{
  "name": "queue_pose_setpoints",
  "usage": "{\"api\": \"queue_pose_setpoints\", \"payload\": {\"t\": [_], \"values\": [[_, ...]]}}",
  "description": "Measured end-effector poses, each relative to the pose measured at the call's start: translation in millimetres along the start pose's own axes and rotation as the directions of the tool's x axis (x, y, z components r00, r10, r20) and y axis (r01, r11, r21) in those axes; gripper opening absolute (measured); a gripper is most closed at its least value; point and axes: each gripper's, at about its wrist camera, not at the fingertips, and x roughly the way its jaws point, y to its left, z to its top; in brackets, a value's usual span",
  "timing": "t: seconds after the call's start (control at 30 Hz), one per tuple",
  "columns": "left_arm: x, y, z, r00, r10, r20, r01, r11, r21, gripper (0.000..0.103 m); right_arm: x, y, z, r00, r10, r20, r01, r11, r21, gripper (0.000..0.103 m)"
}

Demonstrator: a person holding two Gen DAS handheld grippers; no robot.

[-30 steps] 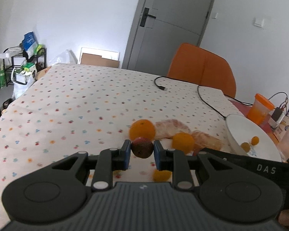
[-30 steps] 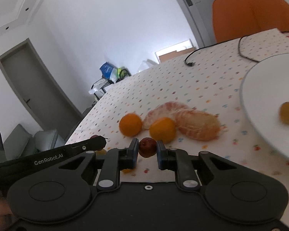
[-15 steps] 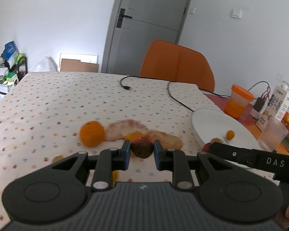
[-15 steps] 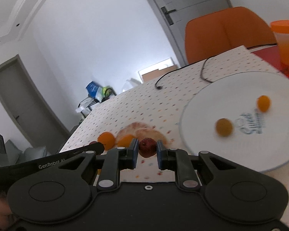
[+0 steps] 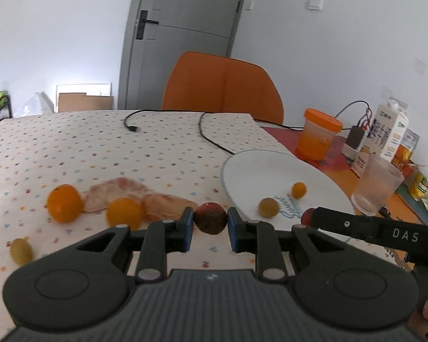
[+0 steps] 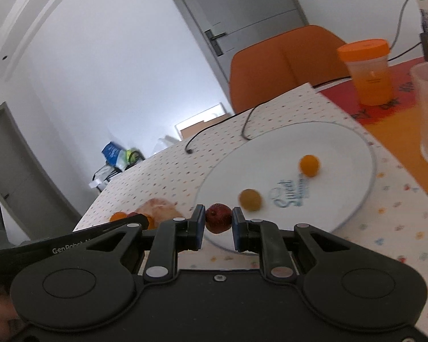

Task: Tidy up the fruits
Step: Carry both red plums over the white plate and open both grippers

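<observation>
My left gripper (image 5: 209, 222) is shut on a small dark red fruit (image 5: 210, 221), held just left of the white plate (image 5: 251, 168). My right gripper (image 6: 218, 219) is shut on another dark red fruit (image 6: 218, 218) over the plate's near rim (image 6: 356, 208). The plate holds a small orange fruit (image 5: 298, 190) (image 6: 309, 165) and a yellowish fruit (image 5: 268, 207) (image 6: 250, 199). On the dotted cloth lie two oranges (image 5: 64, 203) (image 5: 124, 213), peeled pomelo pieces (image 5: 119, 195) and a small green fruit (image 5: 21, 250). The right gripper's finger (image 5: 356, 226) crosses the left wrist view.
Right of the plate stand an orange-lidded jar (image 5: 318, 136), a clear plastic cup (image 5: 376, 183) and a milk carton (image 5: 389, 131). A black cable (image 5: 211, 139) lies across the cloth. An orange chair (image 5: 222, 85) stands behind the table, with a door beyond.
Both grippers, each still holding its red fruit, have moved right across the table from the oranges toward the plate. The right gripper now hangs over the plate's rim.
</observation>
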Motion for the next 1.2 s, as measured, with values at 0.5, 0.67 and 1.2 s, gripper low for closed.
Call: {"api": "queue_pose_setpoints", "payload": {"t": [0.5, 0.67, 1.2], "values": [[25.4, -42.3, 1.8, 0.998, -0.047, -0.038, 0.049, 0.996, 0.069, 0.024, -16.0, -39.6, 1.8, 0.998, -0.048, 0.039, 0.045, 0.997, 0.065, 0.024], [33.6, -56.1, 1.1, 0.997, -0.068, -0.048, 0.072, 0.994, 0.086, 0.024, -25.2, -49.1, 2.6, 0.997, -0.064, 0.053, 0.059, 0.995, 0.075, 0.024], [28.1, -37.1, 0.1, 0.998, -0.019, -0.063, 0.023, 0.998, 0.064, 0.042, -25.1, -47.2, 1.4, 0.996, -0.068, 0.048, 0.065, 0.995, 0.074, 0.025]]}}
